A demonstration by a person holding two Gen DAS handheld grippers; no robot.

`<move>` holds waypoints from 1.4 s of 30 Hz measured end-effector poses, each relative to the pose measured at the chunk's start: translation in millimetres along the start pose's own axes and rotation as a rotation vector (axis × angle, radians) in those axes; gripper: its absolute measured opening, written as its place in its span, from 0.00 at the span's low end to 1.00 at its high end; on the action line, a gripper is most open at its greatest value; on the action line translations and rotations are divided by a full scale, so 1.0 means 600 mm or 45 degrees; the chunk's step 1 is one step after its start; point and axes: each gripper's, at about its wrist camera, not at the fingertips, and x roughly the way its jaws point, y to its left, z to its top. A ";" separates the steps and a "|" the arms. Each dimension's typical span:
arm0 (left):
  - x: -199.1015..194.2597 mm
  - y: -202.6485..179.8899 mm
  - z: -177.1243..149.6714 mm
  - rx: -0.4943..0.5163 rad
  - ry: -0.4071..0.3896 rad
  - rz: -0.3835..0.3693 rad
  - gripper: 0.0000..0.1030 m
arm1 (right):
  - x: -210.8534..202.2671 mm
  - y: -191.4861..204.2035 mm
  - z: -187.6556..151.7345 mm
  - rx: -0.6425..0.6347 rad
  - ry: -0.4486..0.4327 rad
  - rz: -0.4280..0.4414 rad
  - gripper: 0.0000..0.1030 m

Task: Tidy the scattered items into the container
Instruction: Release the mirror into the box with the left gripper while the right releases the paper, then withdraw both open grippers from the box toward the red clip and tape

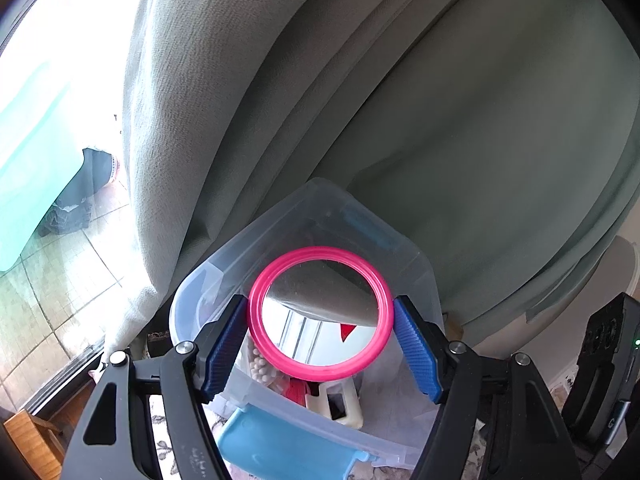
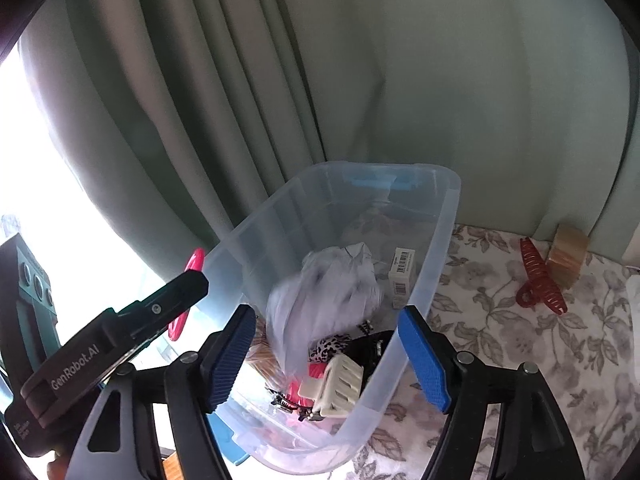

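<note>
Surface (image 2: 500, 340) floral-clothed, curtain (image 2: 440, 80) behind; bin (image 2: 436, 248) contents jumbled, blurred. Left fingers (image 1: 226, 344) clamping pink mirror (image 1: 320, 314); right fingers (image 2: 424, 354) wide, empty.

A pink rim is seen around the round mirror (image 1: 318, 314). The bin (image 2: 420, 280) is clear plastic with light blue latches. Inside, a cream hair clip (image 2: 340, 386), a black-and-white leopard-print piece (image 2: 330, 346) and a white crumpled bag (image 2: 324, 296) are seen. The tablecloth (image 2: 500, 340) is patterned with grey flowers, the curtain (image 2: 360, 80) is grey-green, and a dark red claw clip (image 2: 538, 276) is seen.
</note>
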 end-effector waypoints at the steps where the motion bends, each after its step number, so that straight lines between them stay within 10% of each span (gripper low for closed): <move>1: 0.002 0.002 0.003 0.003 0.005 0.004 0.72 | -0.002 0.000 0.000 0.002 -0.003 -0.001 0.75; 10: 0.090 -0.116 -0.073 0.018 0.026 0.019 0.77 | -0.030 -0.005 -0.001 0.010 -0.033 0.003 0.75; 16: -0.114 -0.137 -0.114 0.035 0.021 0.015 0.77 | -0.050 -0.013 0.000 0.021 -0.058 0.005 0.75; 42: -0.134 -0.301 -0.088 0.322 -0.027 -0.121 0.77 | -0.225 -0.103 -0.008 0.189 -0.296 -0.040 0.75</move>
